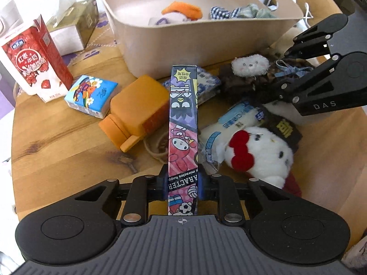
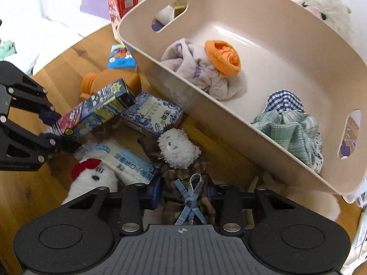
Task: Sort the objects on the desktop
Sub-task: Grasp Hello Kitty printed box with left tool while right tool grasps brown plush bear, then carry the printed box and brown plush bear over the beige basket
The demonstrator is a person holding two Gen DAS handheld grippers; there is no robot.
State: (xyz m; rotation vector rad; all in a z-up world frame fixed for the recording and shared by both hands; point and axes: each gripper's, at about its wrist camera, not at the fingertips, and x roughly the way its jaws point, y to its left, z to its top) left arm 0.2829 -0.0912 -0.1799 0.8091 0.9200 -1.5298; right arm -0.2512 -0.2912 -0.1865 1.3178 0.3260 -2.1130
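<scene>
Socks (image 2: 206,68) and cloths (image 2: 289,123) are lying in the bin (image 2: 286,45); box (image 1: 182,123) is being clamped by left gripper (image 1: 182,184), doll (image 2: 183,178) by right gripper (image 2: 183,191).

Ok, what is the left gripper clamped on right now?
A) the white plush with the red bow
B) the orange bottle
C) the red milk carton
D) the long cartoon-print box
D: in the left wrist view the left gripper has its pads pressed on both sides of the long cartoon-print box, which sticks out forward between them.
</scene>
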